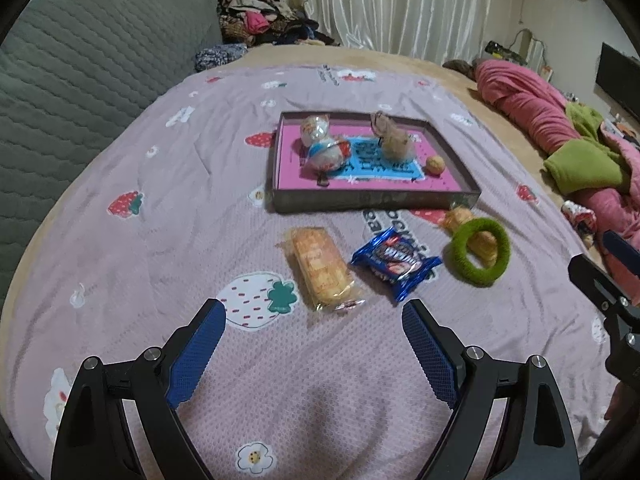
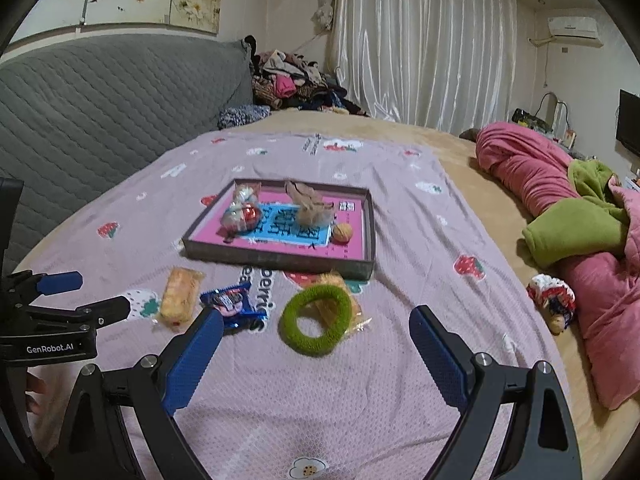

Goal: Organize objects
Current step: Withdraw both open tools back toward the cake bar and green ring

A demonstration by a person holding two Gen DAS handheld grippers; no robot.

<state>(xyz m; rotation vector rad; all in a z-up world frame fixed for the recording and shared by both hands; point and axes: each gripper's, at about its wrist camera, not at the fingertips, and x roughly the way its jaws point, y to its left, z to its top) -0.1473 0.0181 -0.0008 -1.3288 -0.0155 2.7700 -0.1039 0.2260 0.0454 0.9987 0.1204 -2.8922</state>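
Observation:
A shallow box (image 1: 376,200) (image 2: 280,258) with a pink floor sits on the pink strawberry-print blanket and holds several wrapped snacks and a small round cookie (image 1: 435,165). In front of it lie a wrapped yellow cake (image 1: 322,270) (image 2: 180,296), a blue biscuit packet (image 1: 396,263) (image 2: 230,300) and a fuzzy green ring (image 1: 480,254) (image 2: 316,320) resting on another yellow snack (image 2: 332,286). My left gripper (image 1: 314,312) is open just short of the cake and the blue packet. My right gripper (image 2: 316,322) is open, with the green ring beyond its fingertips. Neither holds anything.
A grey quilted headboard (image 1: 80,80) rises on the left. Bundled pink and green bedding (image 2: 580,216) lies along the right, with a small wrapped item (image 2: 552,300) beside it. A pile of clothes (image 2: 288,76) and white curtains stand at the back.

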